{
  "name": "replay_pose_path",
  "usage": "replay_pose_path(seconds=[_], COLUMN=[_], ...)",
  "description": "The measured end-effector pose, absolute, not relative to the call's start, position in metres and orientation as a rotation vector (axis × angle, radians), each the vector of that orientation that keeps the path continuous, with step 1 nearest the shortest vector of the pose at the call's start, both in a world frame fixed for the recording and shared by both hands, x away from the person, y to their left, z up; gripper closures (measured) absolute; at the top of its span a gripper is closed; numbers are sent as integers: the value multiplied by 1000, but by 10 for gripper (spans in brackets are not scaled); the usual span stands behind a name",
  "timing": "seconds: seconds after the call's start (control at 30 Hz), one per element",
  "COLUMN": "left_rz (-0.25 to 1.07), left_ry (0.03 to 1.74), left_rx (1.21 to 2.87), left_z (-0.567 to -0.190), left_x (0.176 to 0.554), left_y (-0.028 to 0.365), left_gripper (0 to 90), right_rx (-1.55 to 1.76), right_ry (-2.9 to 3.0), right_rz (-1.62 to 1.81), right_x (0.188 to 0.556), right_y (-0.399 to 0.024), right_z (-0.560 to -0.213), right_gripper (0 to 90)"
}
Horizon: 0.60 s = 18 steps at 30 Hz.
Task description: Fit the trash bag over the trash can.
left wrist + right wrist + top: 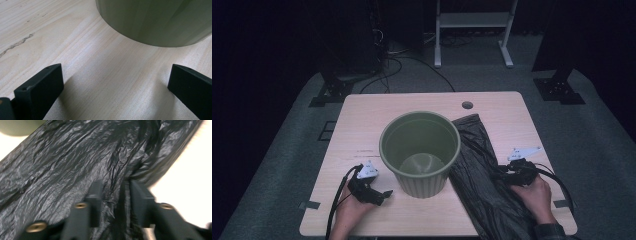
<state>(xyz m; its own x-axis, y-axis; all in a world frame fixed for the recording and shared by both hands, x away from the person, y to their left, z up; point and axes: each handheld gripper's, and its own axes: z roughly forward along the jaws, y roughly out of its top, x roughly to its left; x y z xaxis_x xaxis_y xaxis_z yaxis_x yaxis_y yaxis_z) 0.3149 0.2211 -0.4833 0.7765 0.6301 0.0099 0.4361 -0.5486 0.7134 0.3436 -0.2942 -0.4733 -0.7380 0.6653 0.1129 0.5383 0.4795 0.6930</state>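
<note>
A ribbed green plastic bin (pixel 422 182) stands upright and empty at the middle of the light wooden table (pixel 372 115). A crumpled black plastic bag (pixel 477 160) lies flat to its right, running from mid-table over the front edge. My left gripper (pixel 384 196) rests low on the table just left of the bin's base, open, its jaws wide apart over bare wood (pixel 115 82) with the bin wall (pixel 155 22) ahead. My right gripper (pixel 501 172) sits on the bag's right side. Its jaws (pixel 115 195) stand partly apart with a raised fold of the bag (pixel 62 165) between them; the view is blurred.
A round cable hole (pixel 467 105) sits near the table's far edge. Behind the table, on the dark floor, are a white stand (pixel 474 20), black stand bases (pixel 329 92) and loose cables (pixel 412 62). Bare wood lies left of the bin and along the far side.
</note>
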Motion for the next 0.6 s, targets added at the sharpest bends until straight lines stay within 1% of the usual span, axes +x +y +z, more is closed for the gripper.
replay_pose_path(seconds=[0.03,0.07,0.1,0.17,0.2,0.23,0.27,0.47,0.53,0.6], left_rz=[344,344,343,343,343,343,343,343,343,343], left_ry=[789,789,788,788,788,788,788,786,785,784], left_rx=[2239,2239,2239,2239,2239,2239,2239,2240,2241,2241], left_z=[-483,-483,-483,-483,-483,-483,-483,-483,-483,-483], left_x=[315,315,315,315,315,315,315,315,315,314], left_y=[221,221,221,221,221,221,221,221,221,221], left_gripper=[0,0,0,0,0,0,0,0,0,0], right_rx=[1056,1060,1068,1129,1129,1151,1173,1208,1242,1272], right_ry=[2537,2520,2509,2487,2487,2477,2462,2392,2388,2395], right_rz=[1097,1094,1102,1120,1120,1108,1098,1097,1059,1040], right_x=[344,343,343,347,347,348,349,350,354,358], right_y=[-295,-295,-296,-297,-297,-297,-297,-303,-306,-308], right_z=[-473,-473,-472,-473,-473,-473,-474,-470,-471,-474], right_gripper=[463,446,404,265,265,216,188,175,143,134])
